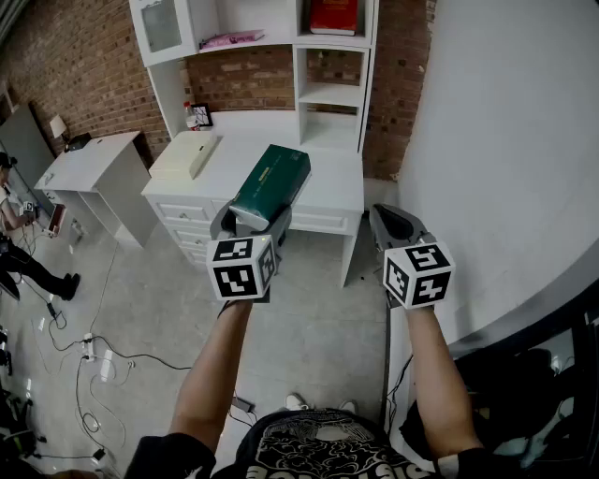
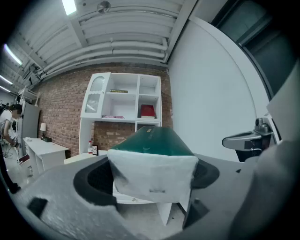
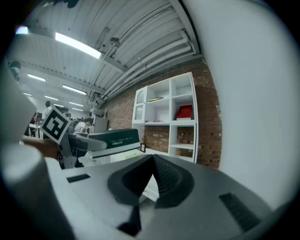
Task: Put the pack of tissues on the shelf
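My left gripper [image 1: 253,217] is shut on a dark green pack of tissues [image 1: 271,182] with white ends, held in the air in front of the white desk [image 1: 332,187]. In the left gripper view the pack [image 2: 153,140] fills the gap between the wide-spread jaws [image 2: 152,185]. The white shelf unit [image 1: 329,94] stands on the desk against the brick wall, with open compartments [image 2: 126,101]. My right gripper [image 1: 398,224] hangs to the right of the pack, shut and with nothing in it [image 3: 152,159]. From the right gripper view the pack [image 3: 115,139] shows at the left.
A red book [image 1: 333,16] stands in the top right compartment. A beige box [image 1: 184,154] lies on the desk's left part. A white wall [image 1: 505,140] runs close on the right. A small white table [image 1: 89,164], floor cables [image 1: 84,351] and a person [image 1: 23,262] are at the left.
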Action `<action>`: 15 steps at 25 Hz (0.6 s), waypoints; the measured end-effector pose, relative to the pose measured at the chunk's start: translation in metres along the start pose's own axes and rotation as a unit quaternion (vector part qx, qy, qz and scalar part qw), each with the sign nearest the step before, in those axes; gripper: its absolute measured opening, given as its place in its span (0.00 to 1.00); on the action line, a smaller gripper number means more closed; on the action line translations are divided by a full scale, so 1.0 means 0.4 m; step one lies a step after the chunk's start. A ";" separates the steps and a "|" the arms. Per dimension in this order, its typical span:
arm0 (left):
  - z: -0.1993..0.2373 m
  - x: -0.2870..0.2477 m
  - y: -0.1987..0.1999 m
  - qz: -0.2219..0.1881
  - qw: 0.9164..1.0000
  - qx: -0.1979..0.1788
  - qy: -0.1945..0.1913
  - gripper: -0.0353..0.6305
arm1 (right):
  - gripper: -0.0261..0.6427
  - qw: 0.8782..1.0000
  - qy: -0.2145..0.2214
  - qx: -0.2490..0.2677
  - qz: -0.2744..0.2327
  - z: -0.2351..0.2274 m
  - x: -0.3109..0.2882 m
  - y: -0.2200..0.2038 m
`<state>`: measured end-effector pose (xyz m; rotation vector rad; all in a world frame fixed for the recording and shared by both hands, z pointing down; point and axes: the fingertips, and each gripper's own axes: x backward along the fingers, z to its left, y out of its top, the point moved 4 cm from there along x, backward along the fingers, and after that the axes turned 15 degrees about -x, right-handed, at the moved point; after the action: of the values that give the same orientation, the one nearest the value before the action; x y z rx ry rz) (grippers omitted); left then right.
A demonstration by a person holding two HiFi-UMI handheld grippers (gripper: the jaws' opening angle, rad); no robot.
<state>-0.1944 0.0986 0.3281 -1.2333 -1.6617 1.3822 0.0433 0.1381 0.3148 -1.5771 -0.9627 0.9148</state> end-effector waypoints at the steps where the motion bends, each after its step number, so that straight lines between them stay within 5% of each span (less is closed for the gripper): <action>1: 0.012 -0.001 -0.008 0.000 1.000 -0.001 -0.002 0.72 | 0.05 1.000 -0.001 0.000 -0.001 0.010 -0.009 -0.004; 15: 0.120 -0.077 -0.067 -0.002 1.000 0.014 -0.027 0.72 | 0.05 0.999 -0.027 0.018 0.001 0.063 -0.102 -0.014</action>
<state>-0.2336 0.0523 0.3449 -1.1859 -1.6755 1.4436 0.0038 0.1108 0.3192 -1.5296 -0.9787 0.9755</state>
